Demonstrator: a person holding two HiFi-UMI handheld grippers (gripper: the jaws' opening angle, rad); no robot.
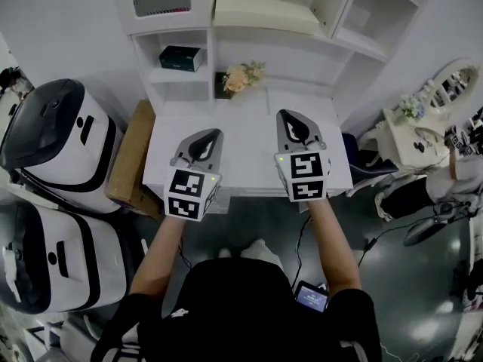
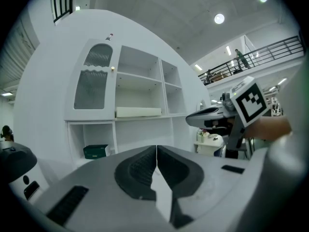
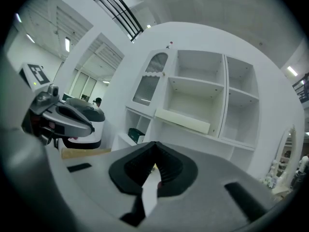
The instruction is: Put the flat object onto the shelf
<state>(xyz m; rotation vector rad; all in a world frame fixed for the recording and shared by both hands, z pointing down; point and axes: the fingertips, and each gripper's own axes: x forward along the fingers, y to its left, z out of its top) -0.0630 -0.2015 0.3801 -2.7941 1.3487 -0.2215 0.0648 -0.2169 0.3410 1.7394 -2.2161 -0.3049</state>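
Left tool and right tool, both closed and empty, over the white counter; flat object, a cream slab, lies on the shelf, apparently near its front edge; probable hazard: a stray tool knocking it onto the flowers.

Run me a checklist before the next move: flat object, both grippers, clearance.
1. Flat object lies on the middle shelf compartment: ok.
2. Left gripper, jaws together with nothing between them: ok.
3. Right gripper, jaws together and empty: ok.
4. Both grippers are over the desk, apart from the shelf: ok.
5. Green box sits in the lower left cubby, away from both grippers: ok.
6. Flat object pushed fully back against the rear wall: cannot tell.
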